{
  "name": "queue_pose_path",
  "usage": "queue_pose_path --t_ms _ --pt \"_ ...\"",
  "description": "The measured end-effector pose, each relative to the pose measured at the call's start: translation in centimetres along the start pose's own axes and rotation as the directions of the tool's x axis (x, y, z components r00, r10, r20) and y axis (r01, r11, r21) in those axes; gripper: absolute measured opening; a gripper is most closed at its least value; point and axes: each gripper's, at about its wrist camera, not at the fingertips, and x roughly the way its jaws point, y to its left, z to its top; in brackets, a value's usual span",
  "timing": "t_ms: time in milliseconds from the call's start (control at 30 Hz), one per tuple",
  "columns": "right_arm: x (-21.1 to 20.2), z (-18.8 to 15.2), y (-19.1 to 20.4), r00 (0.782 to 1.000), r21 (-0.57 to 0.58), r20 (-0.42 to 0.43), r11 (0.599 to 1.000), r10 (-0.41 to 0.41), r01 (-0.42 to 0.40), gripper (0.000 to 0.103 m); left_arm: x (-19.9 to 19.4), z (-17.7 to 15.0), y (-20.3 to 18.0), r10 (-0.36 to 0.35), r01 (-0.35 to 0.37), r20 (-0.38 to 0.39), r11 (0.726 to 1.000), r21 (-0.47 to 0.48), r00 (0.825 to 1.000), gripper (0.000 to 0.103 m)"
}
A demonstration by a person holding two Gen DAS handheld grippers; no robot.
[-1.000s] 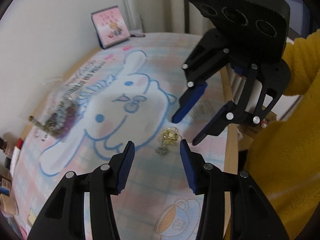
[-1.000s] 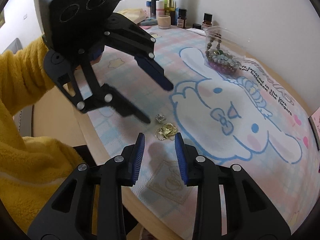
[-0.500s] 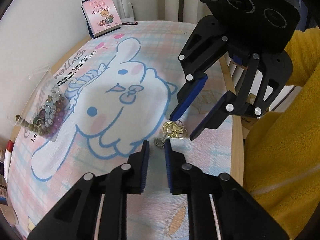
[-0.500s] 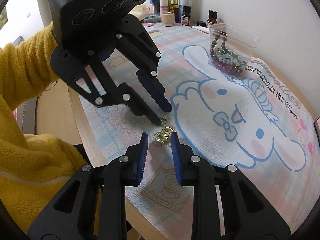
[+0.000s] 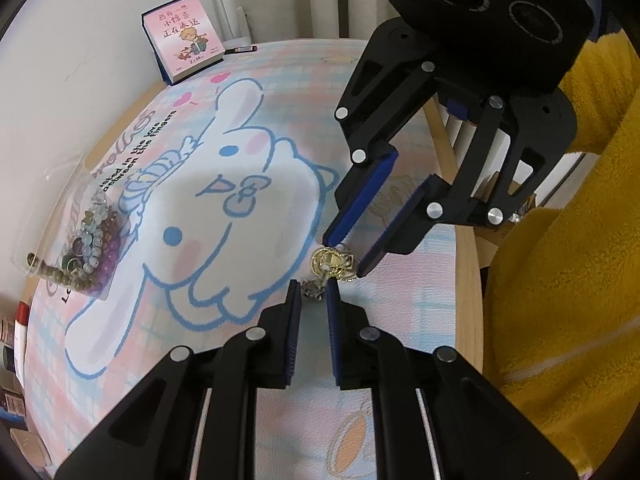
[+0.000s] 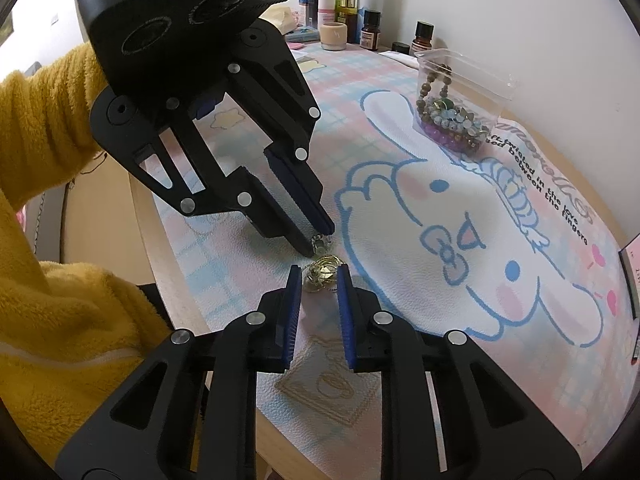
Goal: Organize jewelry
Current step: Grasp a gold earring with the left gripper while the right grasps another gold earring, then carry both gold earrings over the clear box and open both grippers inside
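Left jaws: the left gripper (image 5: 313, 294) has its blue pads drawn close around a small silver charm (image 5: 313, 291) on the mat; whether they truly pinch it I cannot tell, as a sliver of gap shows.
Right jaws: the right gripper (image 6: 319, 278) stands parted, its pads flanking a gold tangle of jewelry (image 6: 320, 276) without touching it on both sides.
Task pieces: charm and gold tangle lie just beside each other near the mat's near edge, possibly linked; the join is too small to read.
Destination: a clear plastic container (image 6: 460, 96) holding beaded bracelets (image 6: 448, 120) sits far off by the wall, well apart from both grippers.
Surface: a pastel cartoon mat (image 5: 240, 184) over a wooden table (image 5: 466, 280).
Surroundings: a pink desk calendar (image 5: 184, 36) far left; cosmetic bottles (image 6: 352, 4) at the far end.
Risk, tangle: if the two pieces are linked, lifting one would likely drag the other and drop it.
Risk, grip: thin chain may slip through flat pads closed off-centre.
Risk, crowding: the fingertips nearly meet, so a careless closing could knock the jewelry off the near edge.
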Motion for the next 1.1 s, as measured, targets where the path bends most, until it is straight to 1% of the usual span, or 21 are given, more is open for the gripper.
queue_pose_path --t_ms 133,167,267,300,633,700,800,900,1033,1100 --pt "0.1 0.1 -0.1 1.000 0.013 0.000 1.000 0.002 -0.002 0.016 0.0 0.1 0.1 -0.006 0.006 0.001 1.000 -0.003 1.000 0.013" --pt "0.1 0.1 -0.2 1.000 0.013 0.000 1.000 -0.003 0.003 0.014 0.0 0.0 0.1 -0.005 0.005 0.001 1.000 0.000 1.000 0.013" --pt "0.1 0.2 -0.3 1.000 0.022 -0.005 1.000 -0.002 0.002 0.012 0.0 0.0 0.0 -0.004 0.004 0.002 1.000 -0.003 1.000 0.013" --pt "0.1 0.2 -0.3 1.000 0.019 -0.006 1.000 -0.007 0.007 0.010 -0.1 -0.1 0.0 -0.001 0.001 0.004 1.000 -0.005 1.000 0.012" --pt "-0.3 0.1 -0.8 0.999 0.042 0.005 0.999 -0.033 0.033 0.009 -0.6 -0.6 0.2 0.042 -0.041 0.028 0.999 -0.036 0.999 0.012" --pt "-0.6 0.1 -0.8 0.999 0.048 0.015 0.998 -0.030 0.029 0.009 -1.1 -0.7 0.3 0.052 -0.050 0.040 0.998 -0.042 0.998 0.011" --pt "-1.3 0.3 -0.9 0.998 0.051 0.035 0.998 -0.046 0.045 0.009 -2.0 -0.9 0.6 0.063 -0.058 0.073 0.996 -0.067 0.995 0.010" --pt "-2.1 0.8 -1.3 0.997 0.058 0.061 0.997 -0.052 0.048 0.009 -3.1 -1.1 0.9 0.087 -0.075 0.116 0.992 -0.105 0.989 0.010" --pt "-3.3 1.5 -1.9 0.992 0.071 0.101 0.995 -0.080 0.073 0.009 -4.0 -1.0 1.1 0.119 -0.099 0.157 0.986 -0.131 0.980 0.011" --pt "-3.8 1.8 -2.2 0.990 0.080 0.114 0.994 -0.088 0.079 0.009 -4.4 -0.9 1.2 0.117 -0.095 0.173 0.986 -0.135 0.978 0.011"
